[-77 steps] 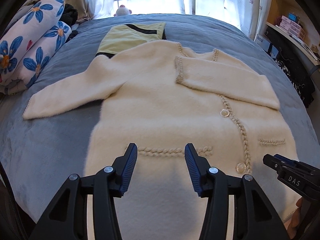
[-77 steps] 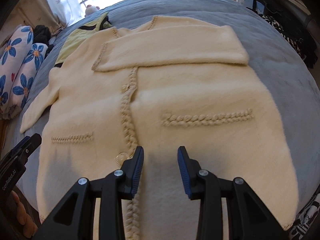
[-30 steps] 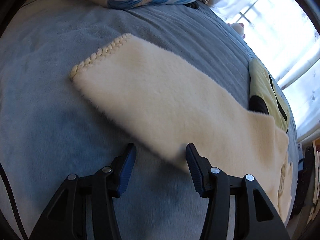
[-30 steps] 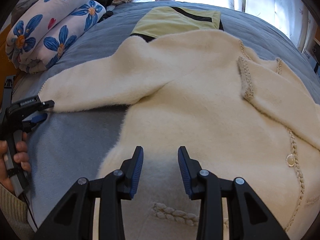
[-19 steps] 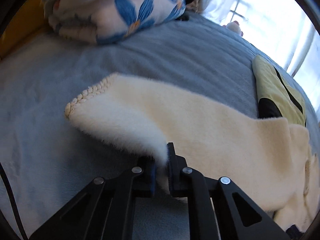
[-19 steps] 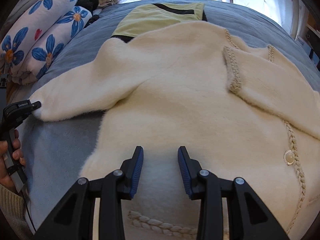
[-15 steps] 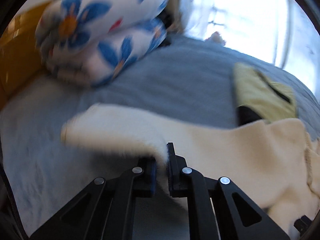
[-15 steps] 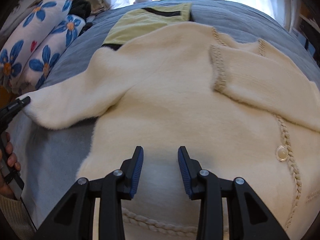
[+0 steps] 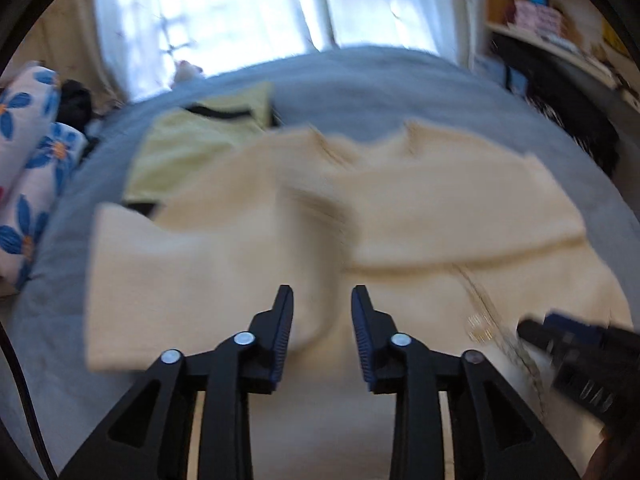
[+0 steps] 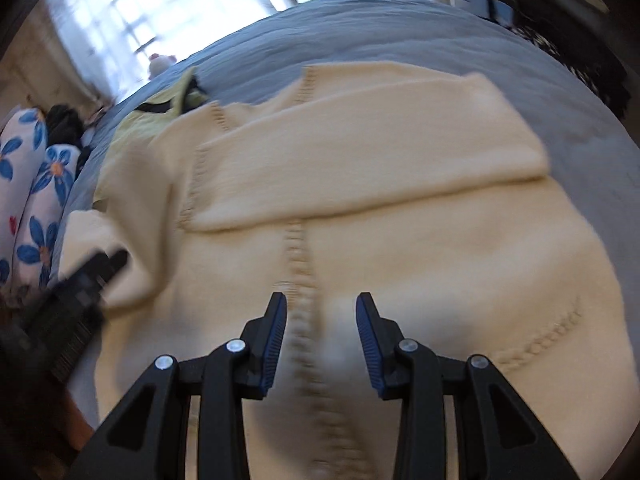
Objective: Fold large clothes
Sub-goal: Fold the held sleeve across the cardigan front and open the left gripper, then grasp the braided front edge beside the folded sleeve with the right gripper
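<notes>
Grey-blue bed (image 10: 400, 24), spread with a cream cardigan (image 10: 400, 208) across its middle, a yellow-green garment (image 9: 192, 144) toward the far edge, floral bedding (image 9: 28, 184) along the left edge.

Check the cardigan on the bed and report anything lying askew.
The cardigan's left sleeve lies bunched in a loose hump at the body's side, not flat across the chest like the other sleeve. Motion blur hides finer detail.

Cream fuzzy cardigan (image 10: 400, 220) lies flat on the bed, both sleeves folded across.
</notes>
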Available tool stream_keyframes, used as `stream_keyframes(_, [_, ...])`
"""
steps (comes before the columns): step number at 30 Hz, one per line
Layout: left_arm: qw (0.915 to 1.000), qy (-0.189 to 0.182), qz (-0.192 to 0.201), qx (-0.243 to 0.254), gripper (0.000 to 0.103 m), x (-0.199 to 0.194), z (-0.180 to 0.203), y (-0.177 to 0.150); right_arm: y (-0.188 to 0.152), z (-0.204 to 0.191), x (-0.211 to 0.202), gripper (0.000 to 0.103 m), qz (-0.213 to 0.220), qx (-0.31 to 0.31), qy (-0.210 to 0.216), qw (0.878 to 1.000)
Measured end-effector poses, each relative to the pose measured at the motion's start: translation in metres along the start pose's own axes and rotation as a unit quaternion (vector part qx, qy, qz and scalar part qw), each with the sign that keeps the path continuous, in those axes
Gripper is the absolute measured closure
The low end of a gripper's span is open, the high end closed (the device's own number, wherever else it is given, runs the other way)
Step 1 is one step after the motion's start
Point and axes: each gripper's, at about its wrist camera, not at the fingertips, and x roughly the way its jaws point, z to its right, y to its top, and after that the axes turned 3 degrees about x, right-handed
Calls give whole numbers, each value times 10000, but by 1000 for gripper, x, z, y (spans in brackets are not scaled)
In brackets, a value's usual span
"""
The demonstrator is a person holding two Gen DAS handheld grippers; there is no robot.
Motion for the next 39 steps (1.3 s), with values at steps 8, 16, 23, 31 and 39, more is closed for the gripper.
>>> stream_keyframes(8, [9997,237,90,44,40,-19,-7,-23,5,22,2,66,-67,181,318,9993])
stream_keyframes(16, [9971,383,-41,-651,39,-58,-51,-57,12,-18,6,55,-475,-329,1182,9913])
stream_keyframes(23, [9913,282,-272,-1260,39,-56,-85,-80,37,-38,42,54,-967,-37,1759,9796])
stream_keyframes(31, [9876,234,-364,-1508,39,-50,-103,-93,51,-53,95,54,-1273,127,1704,9770])
stream_keyframes(39, [9856,253,-419,-1616,39,-47,-110,-99,53,-107,76,86,-1035,-988,1522,9780])
